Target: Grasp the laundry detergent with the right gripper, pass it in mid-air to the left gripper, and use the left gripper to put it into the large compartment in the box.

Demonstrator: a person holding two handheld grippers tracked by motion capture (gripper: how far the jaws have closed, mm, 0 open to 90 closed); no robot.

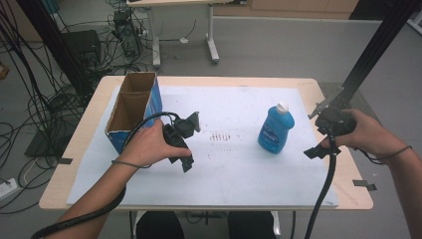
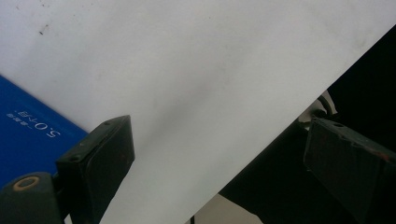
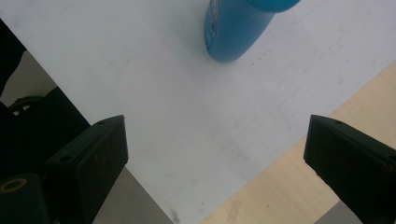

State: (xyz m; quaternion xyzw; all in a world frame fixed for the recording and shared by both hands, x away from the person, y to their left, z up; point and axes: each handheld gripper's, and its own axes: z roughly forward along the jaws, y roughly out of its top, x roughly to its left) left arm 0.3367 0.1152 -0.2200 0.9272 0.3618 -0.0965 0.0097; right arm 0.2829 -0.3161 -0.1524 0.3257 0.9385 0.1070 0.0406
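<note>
A blue bottle [image 1: 276, 130] with a white cap stands upright on the white sheet, right of centre. An open cardboard box [image 1: 134, 109] with blue sides sits at the left. A hand holds my left gripper [image 1: 182, 148] just right of the box, low over the sheet. Its jaws stand wide apart with nothing between them [image 2: 229, 172], and the box's blue side [image 2: 28, 135] is at their left. My right gripper [image 1: 322, 134] is held at the sheet's right edge, a little right of the bottle. It is open and empty [image 3: 215, 168], with the bottle's base [image 3: 236, 32] ahead of it.
The white sheet [image 1: 234, 174] covers most of the wooden table [image 1: 358, 196]. Faint red marks [image 1: 221, 137] lie on the sheet between box and bottle. Cables trail from both grippers toward the front edge. A black frame post [image 1: 378, 45] rises at the back right.
</note>
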